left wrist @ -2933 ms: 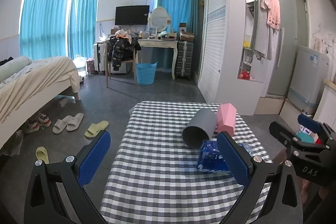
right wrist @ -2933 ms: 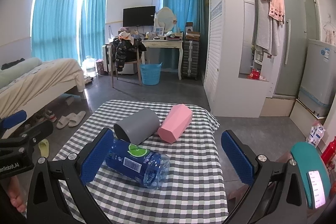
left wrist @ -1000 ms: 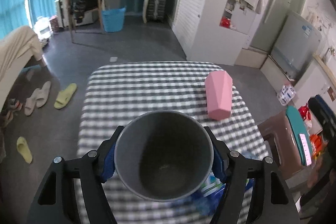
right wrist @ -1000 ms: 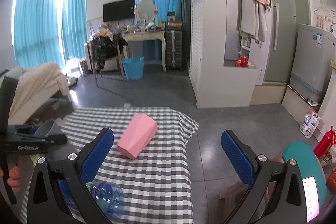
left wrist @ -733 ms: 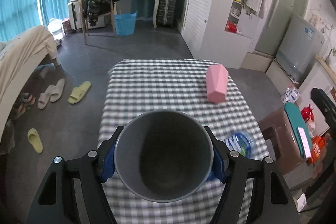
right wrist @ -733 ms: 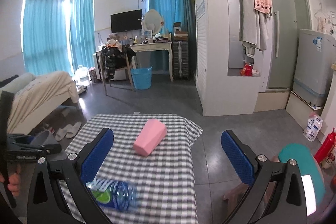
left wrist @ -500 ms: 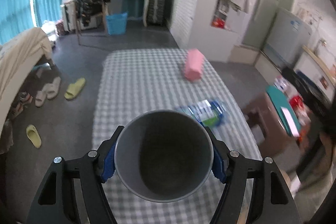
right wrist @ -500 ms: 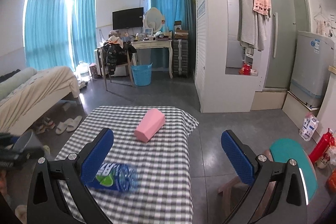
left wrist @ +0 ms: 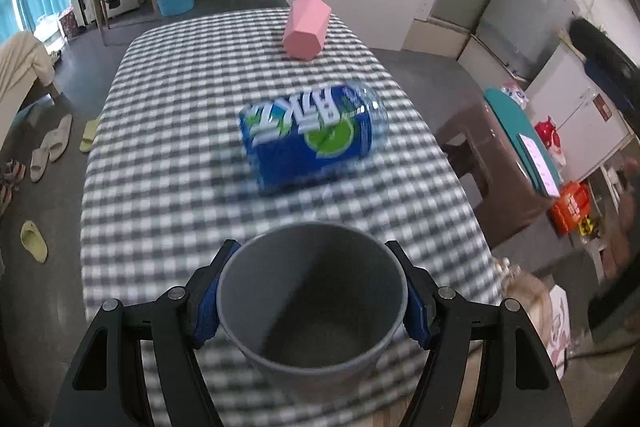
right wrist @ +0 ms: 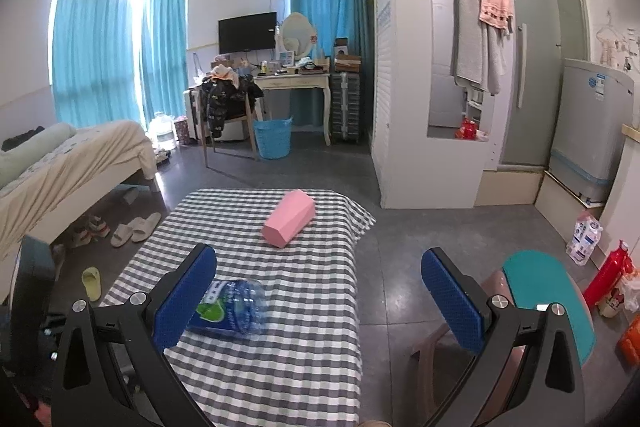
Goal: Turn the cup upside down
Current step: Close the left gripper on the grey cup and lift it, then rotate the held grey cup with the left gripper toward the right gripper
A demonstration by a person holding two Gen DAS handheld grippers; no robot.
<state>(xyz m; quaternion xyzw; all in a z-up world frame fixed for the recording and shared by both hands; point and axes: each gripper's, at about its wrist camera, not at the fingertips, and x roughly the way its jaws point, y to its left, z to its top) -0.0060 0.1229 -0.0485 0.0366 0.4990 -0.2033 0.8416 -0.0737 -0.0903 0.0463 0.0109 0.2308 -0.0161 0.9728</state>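
My left gripper (left wrist: 312, 301) is shut on a grey cup (left wrist: 316, 323). I hold it above the near end of the checked table (left wrist: 168, 163), its open mouth facing the camera and tilted downward toward the table. My right gripper (right wrist: 318, 295) is open and empty, held over the table's right side. The grey cup does not show in the right wrist view.
A blue-labelled plastic bottle (left wrist: 316, 135) lies on its side mid-table, also in the right wrist view (right wrist: 230, 309). A pink faceted cup (left wrist: 306, 29) lies at the far end (right wrist: 289, 218). A brown stool with a teal top (left wrist: 516, 143) stands right of the table.
My left gripper has tilted down and drawn back toward the near end of the table with the cup. The bottle has rolled a little. The right gripper has hardly moved.
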